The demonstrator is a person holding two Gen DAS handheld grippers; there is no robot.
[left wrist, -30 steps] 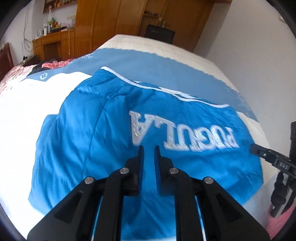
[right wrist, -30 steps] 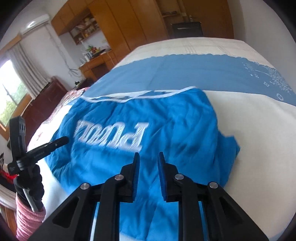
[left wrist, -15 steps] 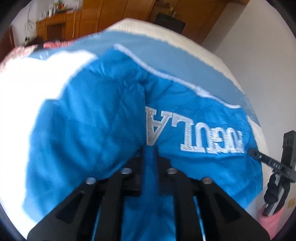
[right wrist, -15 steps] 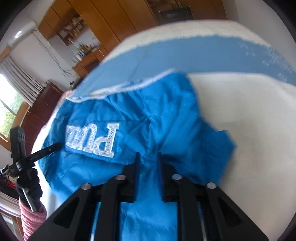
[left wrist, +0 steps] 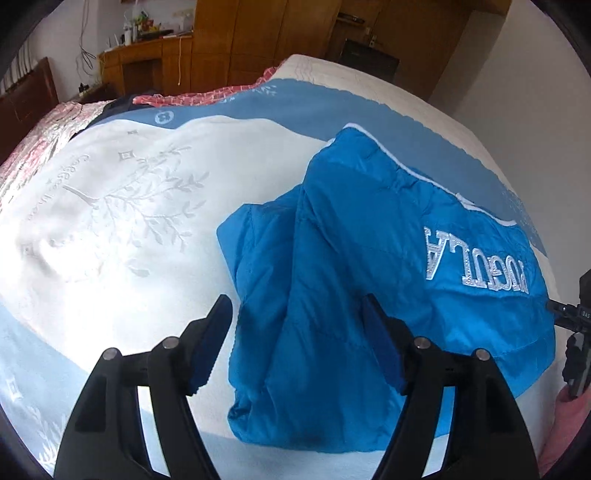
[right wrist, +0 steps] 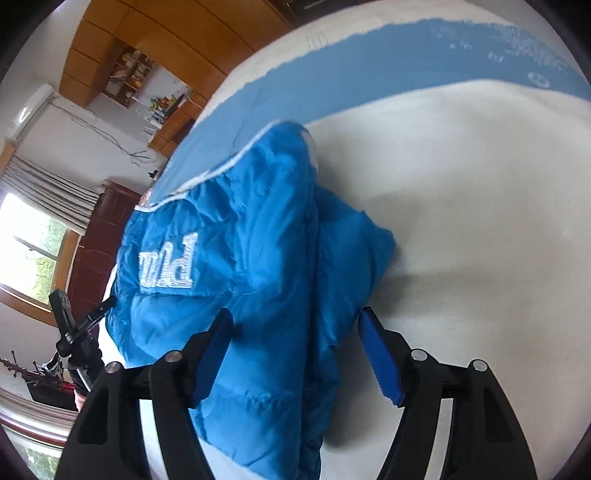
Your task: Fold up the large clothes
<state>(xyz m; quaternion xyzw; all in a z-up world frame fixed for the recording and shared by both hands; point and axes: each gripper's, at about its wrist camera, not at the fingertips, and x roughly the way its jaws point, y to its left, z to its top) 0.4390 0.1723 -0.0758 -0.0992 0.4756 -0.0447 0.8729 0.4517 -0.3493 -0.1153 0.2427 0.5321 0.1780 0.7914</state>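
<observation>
A bright blue padded jacket (left wrist: 369,258) with white embroidered letters lies folded on the bed; it also shows in the right wrist view (right wrist: 258,258). My left gripper (left wrist: 299,325) is open, its fingers (left wrist: 207,347) wide apart just above the jacket's near left part. My right gripper (right wrist: 295,339) is open too, over the jacket's near right edge, with nothing held. The other gripper shows at the far right edge of the left wrist view (left wrist: 576,332) and low left in the right wrist view (right wrist: 74,332).
The bed (left wrist: 110,206) has a white and pale blue cover with embroidered leaves. A red patterned cloth (left wrist: 207,96) lies at its far side. Wooden cabinets (left wrist: 258,33) and a desk stand behind. A window (right wrist: 29,251) is at the left.
Both grippers were shut on the jacket's fabric and have opened and let go. The jacket now lies folded narrower on the bed.
</observation>
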